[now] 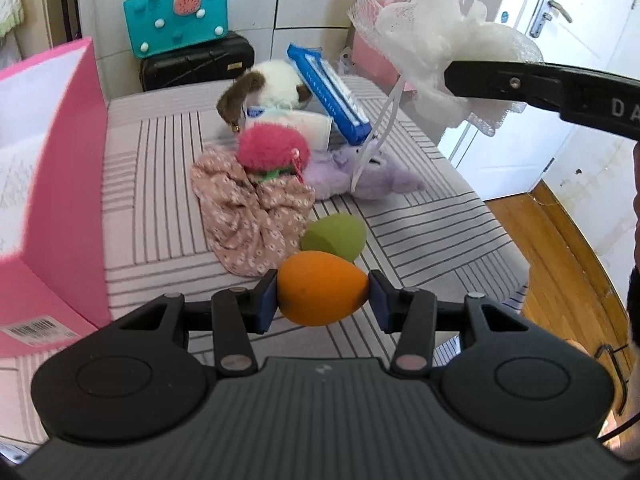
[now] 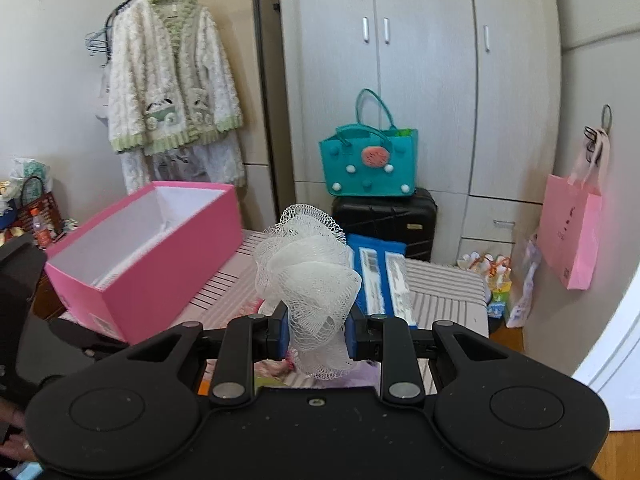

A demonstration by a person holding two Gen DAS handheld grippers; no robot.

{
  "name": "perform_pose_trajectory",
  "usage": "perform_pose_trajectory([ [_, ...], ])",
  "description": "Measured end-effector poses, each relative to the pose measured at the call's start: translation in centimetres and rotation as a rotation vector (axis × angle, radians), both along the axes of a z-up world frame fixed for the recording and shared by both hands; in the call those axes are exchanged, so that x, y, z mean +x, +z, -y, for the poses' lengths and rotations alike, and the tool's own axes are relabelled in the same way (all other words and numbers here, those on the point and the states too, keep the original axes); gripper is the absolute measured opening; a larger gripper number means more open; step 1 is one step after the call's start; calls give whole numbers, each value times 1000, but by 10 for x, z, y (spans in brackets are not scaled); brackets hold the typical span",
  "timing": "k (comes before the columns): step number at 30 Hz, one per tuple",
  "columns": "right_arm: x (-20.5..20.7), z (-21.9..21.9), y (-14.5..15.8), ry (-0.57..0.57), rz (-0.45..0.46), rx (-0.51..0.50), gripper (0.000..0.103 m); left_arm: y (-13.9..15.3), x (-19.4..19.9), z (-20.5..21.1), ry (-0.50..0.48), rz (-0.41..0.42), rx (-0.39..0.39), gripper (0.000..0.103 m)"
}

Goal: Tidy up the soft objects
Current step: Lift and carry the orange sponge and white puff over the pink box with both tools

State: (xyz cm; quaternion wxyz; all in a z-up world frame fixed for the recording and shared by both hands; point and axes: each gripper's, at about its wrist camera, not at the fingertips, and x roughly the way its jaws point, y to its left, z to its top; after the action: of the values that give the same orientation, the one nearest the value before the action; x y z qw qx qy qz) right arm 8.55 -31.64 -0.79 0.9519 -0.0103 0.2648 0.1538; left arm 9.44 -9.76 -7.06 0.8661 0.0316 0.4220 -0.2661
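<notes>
My left gripper (image 1: 323, 295) is shut on an orange egg-shaped sponge (image 1: 320, 288), held just above the striped table (image 1: 160, 216). A green sponge (image 1: 335, 236) lies right behind it. Further back lie a floral pink cloth (image 1: 248, 216), a pink fuzzy ball (image 1: 272, 148), a purple plush (image 1: 376, 176) and a brown-and-white plush dog (image 1: 264, 88). My right gripper (image 2: 316, 334) is shut on a white mesh bath pouf (image 2: 308, 276), held high above the table; the pouf also shows in the left wrist view (image 1: 436, 40). An open pink box (image 2: 140, 248) stands at the table's left.
A blue packet (image 1: 328, 96) leans behind the plush toys. A teal bag (image 2: 370, 160) sits on a black case (image 2: 384, 220) by the wardrobe. A pink paper bag (image 2: 572, 236) hangs on the right wall. Wooden floor (image 1: 560, 264) lies past the table's right edge.
</notes>
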Motion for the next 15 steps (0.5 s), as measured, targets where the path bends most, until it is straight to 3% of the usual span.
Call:
perform_pose_trajectory([
  [7, -15, -12, 29, 99, -96, 23, 30, 35, -18, -20, -112, -6, 9, 46],
  [15, -30, -37, 46, 220, -228, 78, 30, 59, -35, -58, -134, -59, 18, 46],
])
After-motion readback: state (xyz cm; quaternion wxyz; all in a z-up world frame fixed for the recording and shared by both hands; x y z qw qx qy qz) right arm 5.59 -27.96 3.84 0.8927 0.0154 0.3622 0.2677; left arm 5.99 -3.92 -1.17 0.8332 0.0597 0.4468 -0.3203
